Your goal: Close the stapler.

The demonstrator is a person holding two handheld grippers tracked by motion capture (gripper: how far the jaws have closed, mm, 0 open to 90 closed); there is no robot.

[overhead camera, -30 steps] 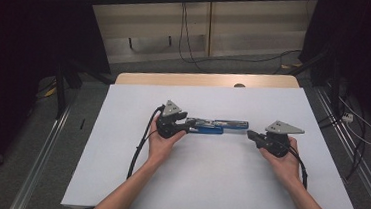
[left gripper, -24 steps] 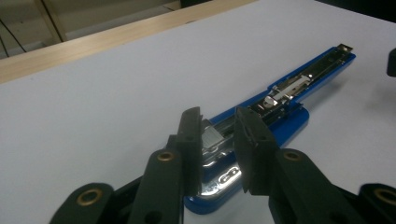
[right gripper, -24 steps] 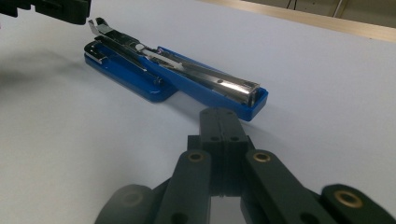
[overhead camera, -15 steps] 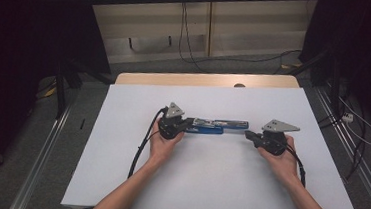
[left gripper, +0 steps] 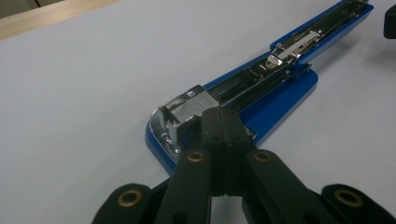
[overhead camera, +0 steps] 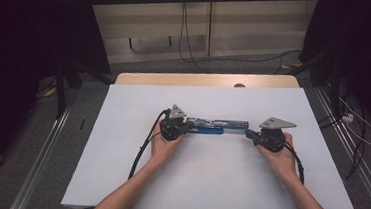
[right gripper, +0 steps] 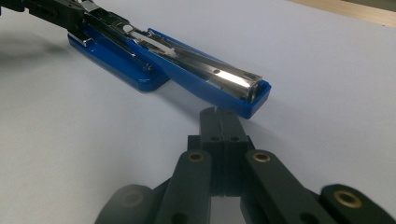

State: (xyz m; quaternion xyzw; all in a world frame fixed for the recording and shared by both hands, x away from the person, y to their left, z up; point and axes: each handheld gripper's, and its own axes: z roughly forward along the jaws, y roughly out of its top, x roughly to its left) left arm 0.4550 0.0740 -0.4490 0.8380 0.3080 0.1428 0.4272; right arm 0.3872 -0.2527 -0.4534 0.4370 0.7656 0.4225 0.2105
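From the high view, the blue stapler (overhead camera: 215,127), flipped open flat, lies lengthwise between the left gripper (overhead camera: 187,127) and right gripper (overhead camera: 249,135) on the white table (overhead camera: 217,187).

Left gripper view: jaws pressed together, tips on the stapler's metal head (left gripper: 187,109), nothing pinched.

Right gripper view: jaws pressed together too, just short of the stapler's blue end (right gripper: 254,100). Nothing's in the way.
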